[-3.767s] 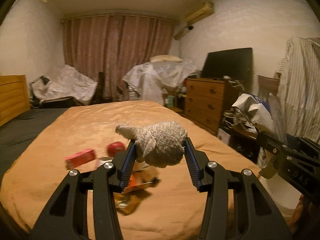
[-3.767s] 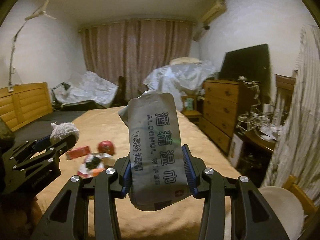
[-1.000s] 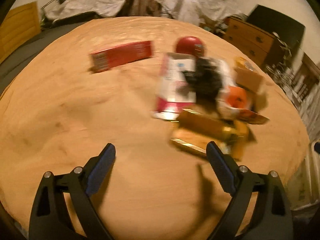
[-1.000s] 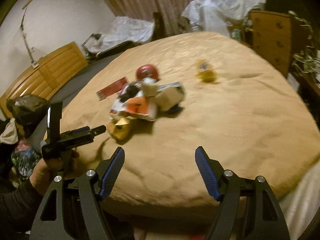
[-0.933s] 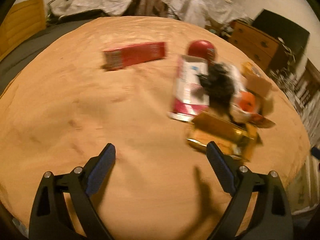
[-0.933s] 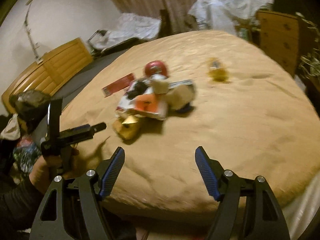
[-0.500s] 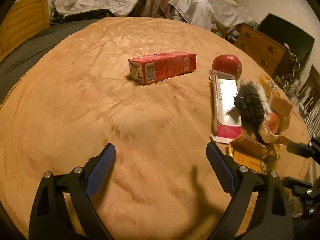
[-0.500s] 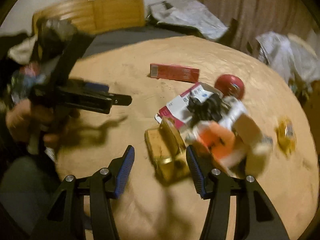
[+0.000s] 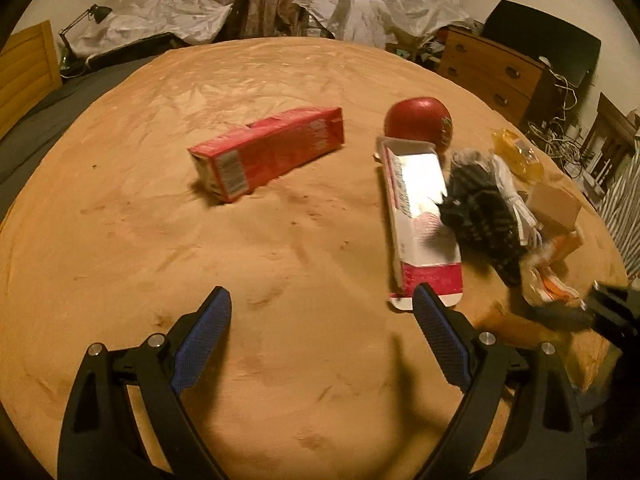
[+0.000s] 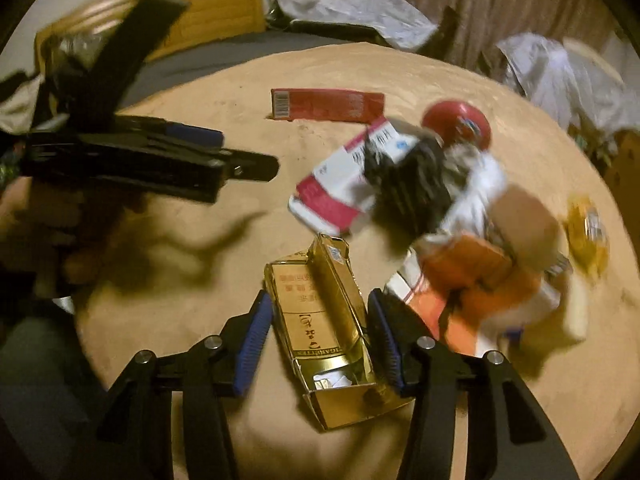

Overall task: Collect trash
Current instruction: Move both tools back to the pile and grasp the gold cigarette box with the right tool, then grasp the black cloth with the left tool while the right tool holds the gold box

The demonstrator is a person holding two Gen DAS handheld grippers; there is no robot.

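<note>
Gold carton [image 10: 324, 320] near the bed's [image 9: 280, 72] near edge, long axis in line with right tongs [image 10: 320, 336], half shut, just closing, straddling it without a clear clamp. Left tongs [image 9: 320, 340] wide apart, empty, farther off.

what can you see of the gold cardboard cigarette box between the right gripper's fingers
The gold cardboard cigarette box is a long, shiny carton lying flat on the orange bedspread, printed with red characters and the word cigarettes. Its near end is torn open, flaps splayed, with white paper inside; the far end looks crumpled. It lies lengthwise between the blue pads of the right gripper, whose jaws have just been closing around it. Whether the pads already press on it is unclear.
</note>
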